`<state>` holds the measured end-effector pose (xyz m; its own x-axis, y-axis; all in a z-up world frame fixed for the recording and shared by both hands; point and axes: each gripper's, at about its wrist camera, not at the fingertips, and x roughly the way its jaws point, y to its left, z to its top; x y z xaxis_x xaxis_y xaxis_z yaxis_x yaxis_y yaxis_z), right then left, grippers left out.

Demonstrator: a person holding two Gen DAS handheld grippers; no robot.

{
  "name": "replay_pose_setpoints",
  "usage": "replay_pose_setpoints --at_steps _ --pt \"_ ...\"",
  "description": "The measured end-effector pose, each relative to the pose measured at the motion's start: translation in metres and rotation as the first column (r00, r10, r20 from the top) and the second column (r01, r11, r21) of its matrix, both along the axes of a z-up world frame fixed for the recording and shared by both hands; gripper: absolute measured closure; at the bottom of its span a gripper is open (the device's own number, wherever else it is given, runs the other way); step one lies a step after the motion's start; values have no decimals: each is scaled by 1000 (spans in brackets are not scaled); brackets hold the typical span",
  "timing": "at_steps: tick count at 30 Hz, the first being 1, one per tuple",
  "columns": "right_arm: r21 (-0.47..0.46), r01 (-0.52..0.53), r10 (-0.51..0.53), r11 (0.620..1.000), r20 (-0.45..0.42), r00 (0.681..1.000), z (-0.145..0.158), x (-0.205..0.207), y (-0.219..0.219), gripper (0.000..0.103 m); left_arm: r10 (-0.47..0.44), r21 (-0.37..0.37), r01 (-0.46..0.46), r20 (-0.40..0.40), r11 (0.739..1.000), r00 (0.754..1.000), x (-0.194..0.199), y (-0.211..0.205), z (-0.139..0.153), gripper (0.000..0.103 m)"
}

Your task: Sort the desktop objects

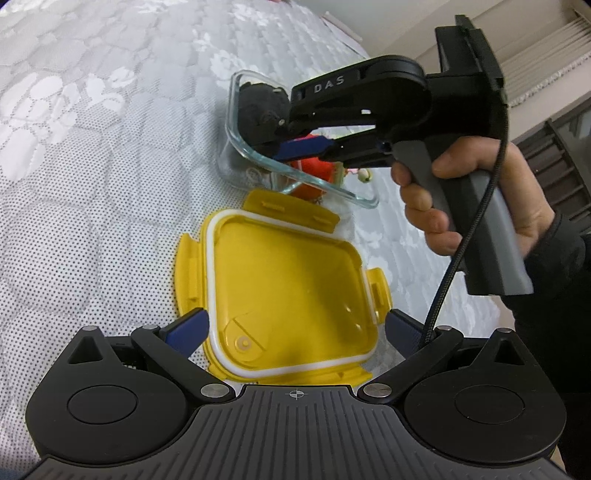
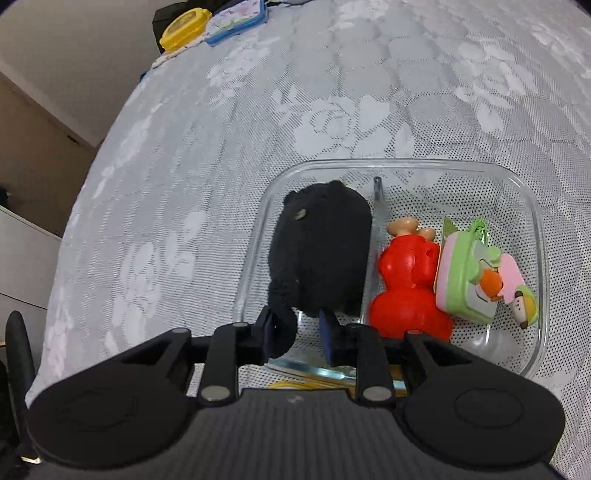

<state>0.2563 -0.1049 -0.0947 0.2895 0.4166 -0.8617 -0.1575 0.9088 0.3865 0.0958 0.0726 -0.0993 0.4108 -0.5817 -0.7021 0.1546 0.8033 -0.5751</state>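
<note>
A clear glass container [image 2: 532,206] sits on the lace-covered table and holds a black plush toy [image 2: 321,254], a red toy figure [image 2: 406,288] and a green and pink toy [image 2: 469,280]. My right gripper [image 2: 299,325] is over the container's near-left part, jaws partly apart around the plush's lower end. In the left wrist view the right gripper [image 1: 291,129] reaches into the container [image 1: 236,129]. A yellow lid [image 1: 291,284] lies upside down in front of it. My left gripper [image 1: 295,328] is open, its fingers on either side of the lid's near edge.
A yellow box [image 2: 184,27] and a blue flowered case [image 2: 236,20] lie at the table's far left corner. The lace tablecloth [image 2: 332,92] covers the whole table. Its left edge drops to the floor.
</note>
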Motion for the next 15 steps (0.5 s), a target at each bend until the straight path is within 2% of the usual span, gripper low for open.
replay_pose_setpoints --at_steps 9,11,14,15 --pt "-47 -29 29 998 7 1000 -11 -5 8 77 -1 8 1 -6 1000 1000 0 -1 0 0" --pt "-32 -13 14 999 15 1000 -6 -9 5 67 1 -2 -1 -2 1000 1000 0 0 0 0" --pt "-1 0 0 1000 44 999 10 -21 -8 58 4 -22 -4 7 1000 1000 -2 1 2 0" --pt "19 6 -7 1000 48 999 16 -26 -15 58 0 -33 0 15 999 1000 -3 2 4 0"
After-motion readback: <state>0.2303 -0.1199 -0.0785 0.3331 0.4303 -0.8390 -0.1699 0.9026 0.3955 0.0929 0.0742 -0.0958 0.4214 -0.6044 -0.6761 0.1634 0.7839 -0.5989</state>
